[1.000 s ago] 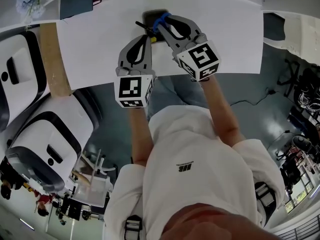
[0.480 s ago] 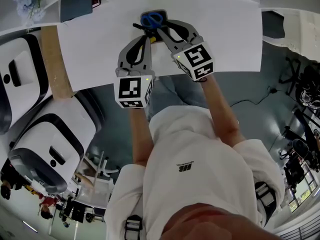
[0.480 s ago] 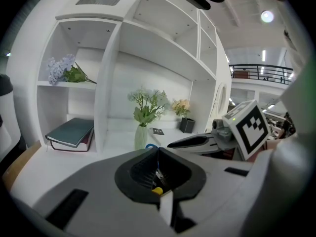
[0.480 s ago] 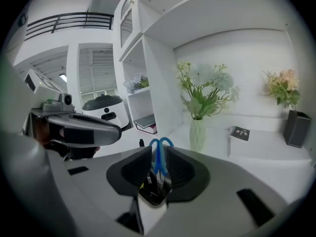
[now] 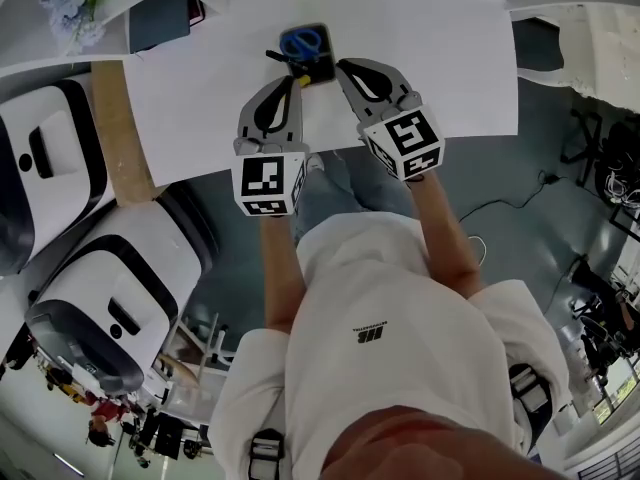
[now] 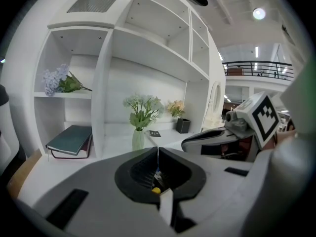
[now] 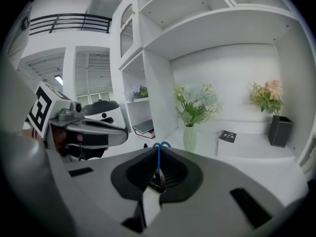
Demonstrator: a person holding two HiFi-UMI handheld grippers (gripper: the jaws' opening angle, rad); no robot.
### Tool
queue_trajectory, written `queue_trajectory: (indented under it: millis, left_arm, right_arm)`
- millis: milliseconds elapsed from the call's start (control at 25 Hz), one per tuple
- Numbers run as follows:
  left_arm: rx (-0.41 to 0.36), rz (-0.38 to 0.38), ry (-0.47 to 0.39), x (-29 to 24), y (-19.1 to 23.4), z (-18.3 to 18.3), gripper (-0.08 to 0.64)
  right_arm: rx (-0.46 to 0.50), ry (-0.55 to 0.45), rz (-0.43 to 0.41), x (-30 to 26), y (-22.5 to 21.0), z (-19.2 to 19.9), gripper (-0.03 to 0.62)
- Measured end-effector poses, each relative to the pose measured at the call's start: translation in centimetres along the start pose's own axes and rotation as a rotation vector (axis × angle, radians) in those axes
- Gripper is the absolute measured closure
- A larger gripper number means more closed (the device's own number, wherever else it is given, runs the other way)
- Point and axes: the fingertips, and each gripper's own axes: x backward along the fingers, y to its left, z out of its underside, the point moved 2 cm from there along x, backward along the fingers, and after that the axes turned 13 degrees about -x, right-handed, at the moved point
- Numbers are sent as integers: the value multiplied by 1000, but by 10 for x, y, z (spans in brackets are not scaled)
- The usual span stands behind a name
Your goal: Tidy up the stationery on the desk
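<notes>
Scissors [image 5: 305, 41] with blue handles stand in a black holder [image 5: 323, 70] near the far middle of a white table [image 5: 440, 68], seen from above. A dark pen-like piece [image 5: 274, 55] sticks out at the holder's left side. The person's two arms reach forward over the near table edge.

The left hand-held gripper [image 5: 292, 78] has its tips just beside the holder's near left corner. Its jaws are pressed together with nothing between them. The right hand-held gripper [image 5: 346, 66] sits just to the right of the holder, apart from the scissors. Its jaws have just been closing and now meet, empty. In the right gripper view the blue handles show just beyond the closed tips.

Behind the table, white shelves hold a vase [image 7: 189, 138] of pale flowers, a stack of books [image 6: 70, 141] and a dark pot [image 7: 280, 131] of flowers.
</notes>
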Motion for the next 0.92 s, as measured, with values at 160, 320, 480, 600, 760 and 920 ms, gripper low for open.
queue_trajectory:
  millis: [160,320,480,600,760,920]
  left_arm:
    - [-18,24,-10,9,-5,-7,560]
    - [-33,46,-21,19,-9,-13,560]
    - [-49,68,-28,30,-12,-17,560]
    - [-57,81,-33,37,-14,-20,560]
    - [-62,90,-37,43,-16,-22,560]
    - [-59,99,-32,45,-18,-21,560]
  right_arm:
    - [-20,-11,25,17,6,1,588]
    - [-38,-25,53,31,12,0,588]
    - [-50,-42,81,44,19,-1,588]
    - [-59,-52,98,51,25,-3,588]
    - [-67,-57,109,57,30,-4,589]
    - [-73,-51,114,61,33,-1,589]
